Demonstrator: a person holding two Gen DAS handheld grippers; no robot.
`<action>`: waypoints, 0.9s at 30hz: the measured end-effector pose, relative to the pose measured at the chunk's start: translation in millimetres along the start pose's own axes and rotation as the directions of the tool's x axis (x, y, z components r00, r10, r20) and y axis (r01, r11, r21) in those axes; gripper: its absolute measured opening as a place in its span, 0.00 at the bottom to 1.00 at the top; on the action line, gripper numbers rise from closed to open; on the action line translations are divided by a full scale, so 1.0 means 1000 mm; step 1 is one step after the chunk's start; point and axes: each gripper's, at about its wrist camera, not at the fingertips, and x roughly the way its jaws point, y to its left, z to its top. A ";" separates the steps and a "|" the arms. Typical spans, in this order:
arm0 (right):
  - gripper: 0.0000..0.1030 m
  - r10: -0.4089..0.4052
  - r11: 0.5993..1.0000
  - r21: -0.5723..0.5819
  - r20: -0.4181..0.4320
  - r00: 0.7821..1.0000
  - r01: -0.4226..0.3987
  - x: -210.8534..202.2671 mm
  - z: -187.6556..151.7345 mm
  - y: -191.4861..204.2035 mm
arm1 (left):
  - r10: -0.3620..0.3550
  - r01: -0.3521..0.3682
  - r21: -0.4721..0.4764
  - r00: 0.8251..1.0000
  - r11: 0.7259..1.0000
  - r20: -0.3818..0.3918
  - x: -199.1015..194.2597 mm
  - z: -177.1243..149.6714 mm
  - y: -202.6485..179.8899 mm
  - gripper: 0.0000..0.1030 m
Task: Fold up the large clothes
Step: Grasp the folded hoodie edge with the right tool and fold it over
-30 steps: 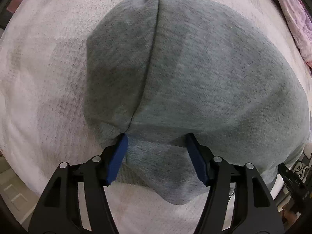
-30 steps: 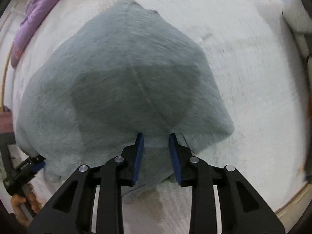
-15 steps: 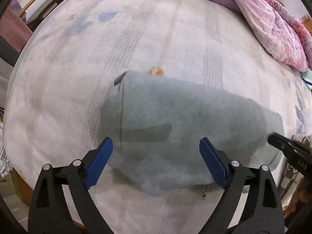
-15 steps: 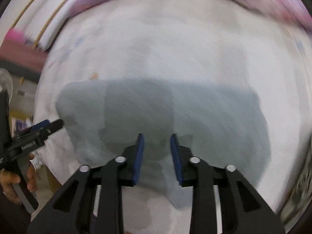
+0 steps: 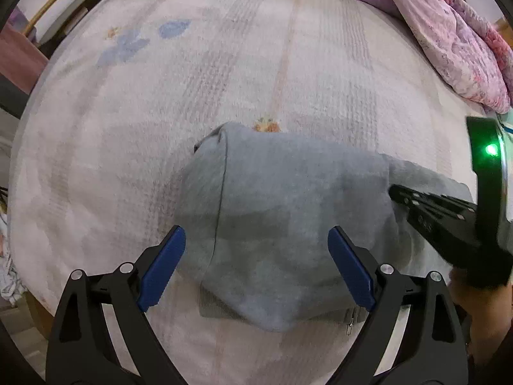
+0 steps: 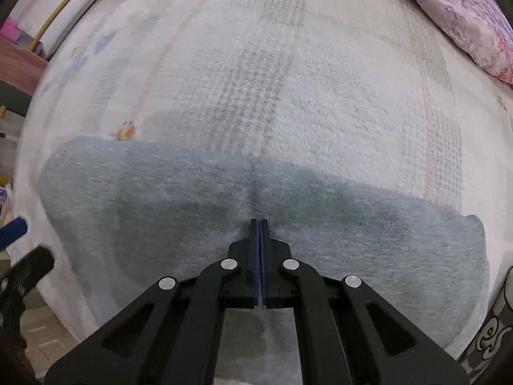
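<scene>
A grey sweatshirt (image 5: 288, 211) lies folded on the white bed cover near the bed's front edge; its ribbed hem and zipper pull (image 5: 351, 319) show at the near side. My left gripper (image 5: 256, 253) is wide open above its near edge, holding nothing. My right gripper (image 6: 259, 224) has its blue pads closed together over the sweatshirt (image 6: 192, 211); no cloth shows between them. The right gripper's body also shows in the left wrist view (image 5: 442, 221), over the sweatshirt's right end.
A pink and purple quilt (image 5: 449, 32) is bunched along the bed's far right side. The white bed cover (image 5: 224, 64) stretches beyond the sweatshirt. The bed's front edge and floor (image 6: 48, 337) lie close below the grippers.
Both grippers pulled back and up from the sweatshirt, which lies lower and further off. The left gripper opened wider and let go. The right gripper's pads closed together.
</scene>
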 end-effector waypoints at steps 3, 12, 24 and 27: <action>0.00 0.001 0.999 0.036 -0.007 1.000 0.000 0.002 0.004 -0.005 | -0.005 0.005 0.011 1.000 1.000 -0.006 0.001 -0.001 0.007 0.88; 0.02 0.050 0.982 0.179 0.033 0.998 -0.056 -0.034 -0.011 -0.020 | -0.026 0.028 0.061 0.999 0.998 -0.036 0.005 -0.007 0.018 0.88; 0.00 0.087 0.949 0.304 0.019 0.996 -0.089 -0.010 -0.058 -0.021 | -0.040 0.043 0.068 0.998 0.997 -0.053 0.007 -0.024 0.038 0.88; 0.00 0.124 0.931 0.342 0.031 0.992 -0.127 -0.015 -0.063 -0.029 | -0.053 0.055 0.036 0.996 0.998 -0.065 0.009 -0.030 0.045 0.88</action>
